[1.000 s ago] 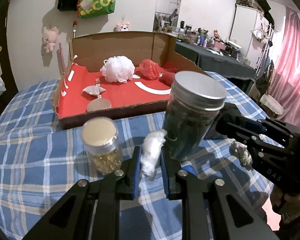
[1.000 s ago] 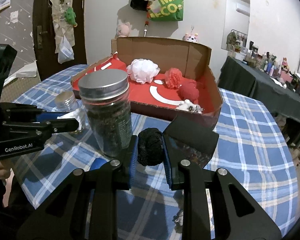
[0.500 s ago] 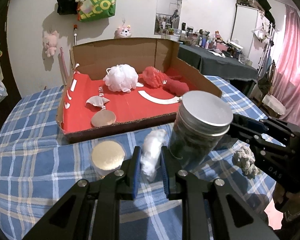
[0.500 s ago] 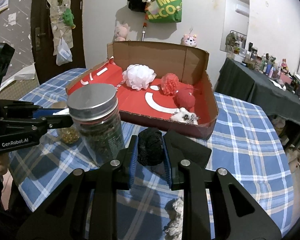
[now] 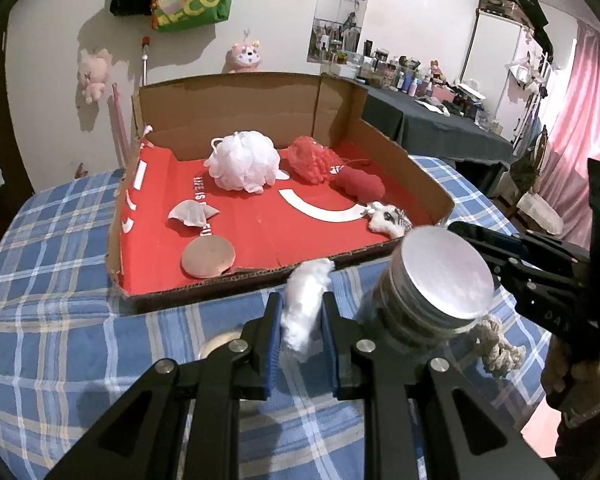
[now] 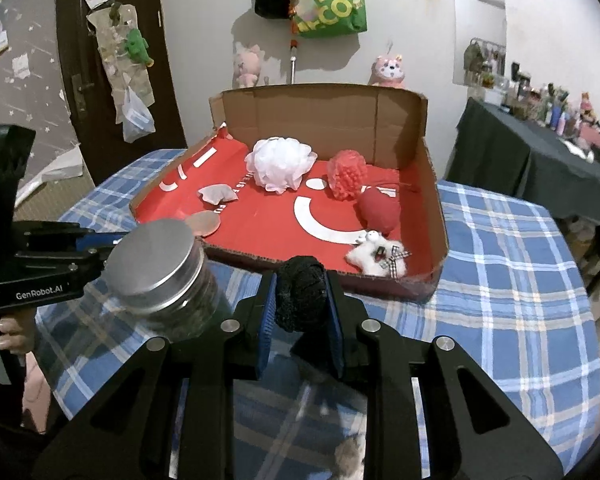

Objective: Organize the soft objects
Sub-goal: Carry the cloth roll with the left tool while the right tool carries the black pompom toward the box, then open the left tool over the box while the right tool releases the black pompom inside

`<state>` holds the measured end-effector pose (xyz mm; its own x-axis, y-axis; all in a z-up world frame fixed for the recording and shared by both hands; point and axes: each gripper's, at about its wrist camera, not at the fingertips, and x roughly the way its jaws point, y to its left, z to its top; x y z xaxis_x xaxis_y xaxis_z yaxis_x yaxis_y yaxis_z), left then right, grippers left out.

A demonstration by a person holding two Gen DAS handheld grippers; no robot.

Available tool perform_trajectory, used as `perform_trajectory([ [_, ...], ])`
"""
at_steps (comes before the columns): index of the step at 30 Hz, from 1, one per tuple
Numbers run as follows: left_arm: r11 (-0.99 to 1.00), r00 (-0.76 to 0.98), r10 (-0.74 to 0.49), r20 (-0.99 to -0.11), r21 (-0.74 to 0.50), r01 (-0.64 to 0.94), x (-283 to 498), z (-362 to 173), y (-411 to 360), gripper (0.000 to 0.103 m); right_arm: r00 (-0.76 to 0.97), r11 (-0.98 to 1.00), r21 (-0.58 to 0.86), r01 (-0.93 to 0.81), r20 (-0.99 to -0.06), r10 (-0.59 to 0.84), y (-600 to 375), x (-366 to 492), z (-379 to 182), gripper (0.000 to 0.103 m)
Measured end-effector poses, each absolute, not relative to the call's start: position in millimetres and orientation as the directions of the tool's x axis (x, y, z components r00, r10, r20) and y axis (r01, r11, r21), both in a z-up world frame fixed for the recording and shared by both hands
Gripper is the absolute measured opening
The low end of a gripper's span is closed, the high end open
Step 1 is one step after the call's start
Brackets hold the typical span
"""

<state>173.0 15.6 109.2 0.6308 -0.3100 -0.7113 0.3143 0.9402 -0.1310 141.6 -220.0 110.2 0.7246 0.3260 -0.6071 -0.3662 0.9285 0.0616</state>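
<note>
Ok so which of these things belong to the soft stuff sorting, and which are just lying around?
Part of the job: white fluff in left gripper, black pompom in right gripper, cardboard box, white sponge, rope knot.

Lying about: jar, green bag.

Blue plaid cloth (image 5: 60,336), red box liner (image 5: 260,220)

Home, bedroom-type room around me. Blue plaid tablecloth (image 5: 60,344) on table under my grippers. Plush toys (image 6: 387,70) and green tote bag (image 6: 332,4) on wall at 12 o'clock. Pink curtain (image 5: 580,128) at 3 o'clock. Dark-covered side table (image 6: 540,168) crowded with bottles at 2 o'clock. Door (image 6: 100,80) at 10 o'clock.
</note>
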Motion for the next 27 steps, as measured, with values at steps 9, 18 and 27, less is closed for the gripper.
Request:
perform_trajectory([
  [9,0.917,0.556,-0.360,-0.749,-0.174,0.359,213,113,16,0.020,0.627,0.889,0.175,-0.424,-0.651,0.427,-226,186,114,0.022],
  [18,0.878,0.428,-0.385,-0.817,-0.182,0.442,270,106,1,0.020,0.480,0.844,0.251,-0.474,-0.730,0.486,-218,239,110,0.022],
  [27,0.870,0.305,-0.371,-0.877,-0.214,0.445,316,82,-11,0.022,0.305,0.830,0.314,-0.461,-0.822,0.480,-202,298,89,0.023],
])
